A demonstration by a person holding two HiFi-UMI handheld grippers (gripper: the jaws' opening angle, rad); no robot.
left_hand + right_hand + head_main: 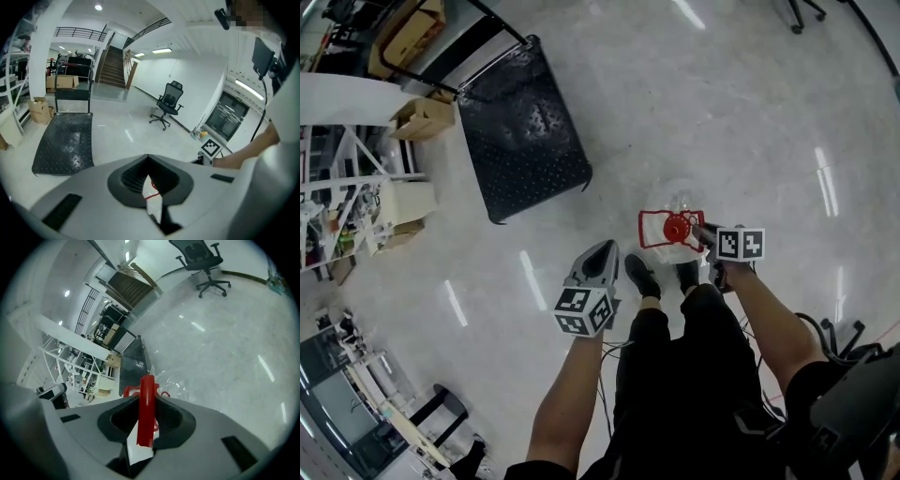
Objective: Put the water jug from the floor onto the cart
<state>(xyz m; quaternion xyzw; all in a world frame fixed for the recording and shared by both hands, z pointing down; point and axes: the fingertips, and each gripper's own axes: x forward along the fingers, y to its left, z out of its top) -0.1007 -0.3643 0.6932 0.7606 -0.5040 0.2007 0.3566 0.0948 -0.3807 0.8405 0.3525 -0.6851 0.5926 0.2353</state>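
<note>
Red handle [146, 404] of the clear water jug [673, 228], centre frame, is clamped in the right tool [701, 231]; left tool [598, 253] closed, empty; cart [525, 131] upper left.

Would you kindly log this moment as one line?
right claw: shut on red handle | water jug: off cart | left claw: shut, empty

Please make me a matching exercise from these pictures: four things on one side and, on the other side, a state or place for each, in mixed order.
1. water jug's handle
2. cart
3. office chair
4. left gripper

a. flat deck with nothing on it
b. holds nothing
c. red, clamped in the right gripper
d. stands far off near the white wall

Pairs: 1-c, 2-a, 3-d, 4-b.
</note>
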